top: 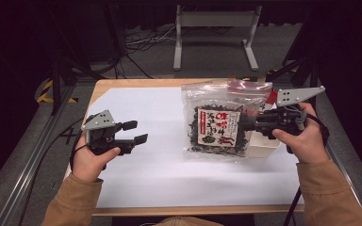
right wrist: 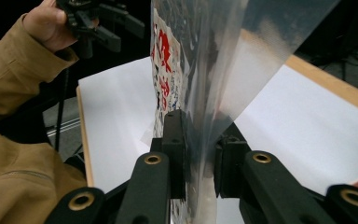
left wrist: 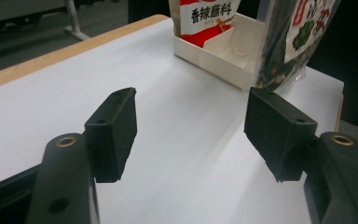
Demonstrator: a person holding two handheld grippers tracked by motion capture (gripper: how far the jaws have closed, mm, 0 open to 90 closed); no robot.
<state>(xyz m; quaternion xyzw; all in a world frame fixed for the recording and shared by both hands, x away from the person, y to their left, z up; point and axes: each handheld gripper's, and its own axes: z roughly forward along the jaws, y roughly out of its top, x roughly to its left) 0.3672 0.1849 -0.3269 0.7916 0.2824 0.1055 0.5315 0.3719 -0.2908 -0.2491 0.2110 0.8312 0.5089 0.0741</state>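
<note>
A clear plastic bag [top: 219,125] of dark dried food with a red and white label hangs upright over the right half of the white tabletop. My right gripper [top: 246,124] is shut on the bag's right edge. In the right gripper view its jaws [right wrist: 200,154] pinch the clear film of the bag [right wrist: 200,70]. My left gripper [top: 137,132] hovers over the left part of the table, open, with nothing between its pads [left wrist: 191,133]. It also shows far off in the right gripper view [right wrist: 121,30], held in a hand.
A shallow white box [top: 264,148] sits behind the bag at the table's right edge. In the left gripper view the white box [left wrist: 223,51] holds a red and white packet [left wrist: 205,18]. The white sheet [top: 160,160] covers a wooden table. A metal stand [top: 214,28] is on the floor beyond.
</note>
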